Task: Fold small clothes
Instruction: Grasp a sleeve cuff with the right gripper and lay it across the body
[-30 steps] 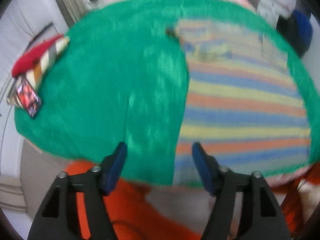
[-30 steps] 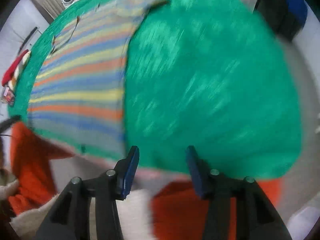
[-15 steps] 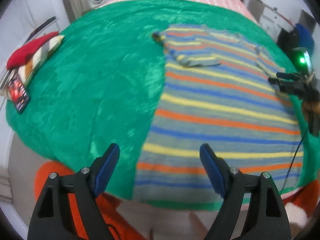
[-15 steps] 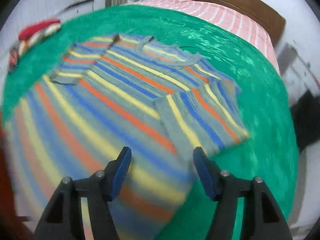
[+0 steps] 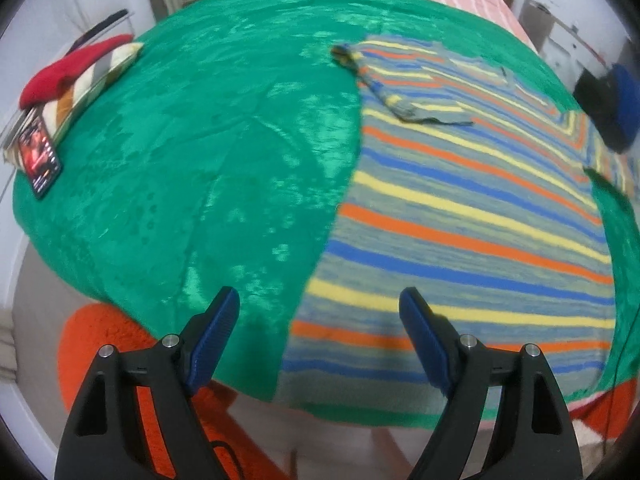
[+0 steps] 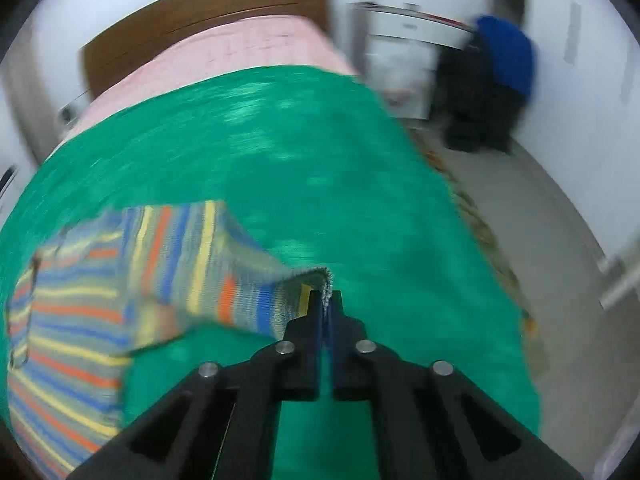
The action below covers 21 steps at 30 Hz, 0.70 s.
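A small striped sweater (image 5: 460, 216) in blue, orange, yellow and grey lies flat on a green blanket (image 5: 200, 160). Its left sleeve (image 5: 404, 100) is folded inward over the chest. My left gripper (image 5: 320, 320) is open and empty, hovering above the sweater's lower left hem. In the right wrist view my right gripper (image 6: 326, 300) is shut on the cuff of the sweater's right sleeve (image 6: 224, 280) and holds it lifted off the blanket (image 6: 360, 200).
A red and striped folded pile (image 5: 76, 76) and a dark card (image 5: 40, 160) lie at the blanket's left edge. Orange fabric (image 5: 96, 344) sits below the near edge. A pink striped bedsheet (image 6: 240, 52) and wooden headboard (image 6: 200, 12) are beyond. A dark blue bundle (image 6: 496, 80) stands by the wall.
My right gripper moved from above the sweater body to the right sleeve cuff, shut on it and lifted it. My left gripper stayed open and shifted slightly over the lower hem.
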Motion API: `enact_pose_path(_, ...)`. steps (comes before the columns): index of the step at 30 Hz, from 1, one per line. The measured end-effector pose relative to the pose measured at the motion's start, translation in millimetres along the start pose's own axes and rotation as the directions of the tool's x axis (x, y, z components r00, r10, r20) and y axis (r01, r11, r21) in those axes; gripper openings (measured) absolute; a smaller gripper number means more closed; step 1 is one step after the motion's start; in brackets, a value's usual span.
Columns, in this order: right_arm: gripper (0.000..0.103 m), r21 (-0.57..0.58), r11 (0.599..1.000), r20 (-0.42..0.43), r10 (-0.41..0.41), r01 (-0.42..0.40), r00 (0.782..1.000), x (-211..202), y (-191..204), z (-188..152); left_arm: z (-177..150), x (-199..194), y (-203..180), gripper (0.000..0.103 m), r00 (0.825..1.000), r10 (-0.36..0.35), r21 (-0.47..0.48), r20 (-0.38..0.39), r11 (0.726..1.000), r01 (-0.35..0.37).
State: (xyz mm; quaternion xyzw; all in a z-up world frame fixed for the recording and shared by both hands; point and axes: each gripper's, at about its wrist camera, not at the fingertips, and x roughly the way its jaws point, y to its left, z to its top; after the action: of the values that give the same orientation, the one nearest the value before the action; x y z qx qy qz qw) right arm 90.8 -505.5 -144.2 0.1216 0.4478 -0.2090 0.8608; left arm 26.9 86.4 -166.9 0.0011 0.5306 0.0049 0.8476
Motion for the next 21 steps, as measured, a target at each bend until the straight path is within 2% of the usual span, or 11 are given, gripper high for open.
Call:
enact_pose_path(6,0.001,0.093,0.996,-0.115,0.024,-0.013,0.993,23,-28,-28,-3,-13,-17,0.083,1.000,0.013,0.059,0.015,0.998,-0.014)
enact_pose_path(11,0.001,0.170,0.985,-0.152,0.019,0.007,0.988,39,-48,-51,-5,-13,-5,0.083,0.999,0.036,0.029,0.007,0.999,-0.037)
enact_pose_path(14,0.001,0.151,0.988,-0.155,0.005,0.019,0.988,43,-43,-51,-4,-8,1,0.083,0.999,0.038,0.006,-0.017,0.999,-0.038)
enact_pose_path(16,0.001,0.166,0.986,-0.159,0.037,-0.011,0.986,42,-45,-48,-4,-9,1,0.083,0.999,0.034,0.006,-0.011,0.999,-0.034)
enact_pose_path(18,0.005,0.194,0.980,-0.165,0.075,-0.042,0.983,41,-54,-46,-5,-11,-1,0.083,0.999,0.034,0.019,0.002,0.999,-0.034)
enact_pose_path(20,0.024,0.214,0.976,-0.156,0.075,-0.040,0.985,36,-61,-43,-5,-10,-3,0.083,0.999,0.035,0.028,0.004,0.999,-0.035)
enact_pose_path(21,0.025,0.216,0.976,-0.140,0.069,-0.038,0.988,28,-64,-41,-6,-9,-5,0.083,1.000,0.031,0.030,0.001,0.999,-0.031)
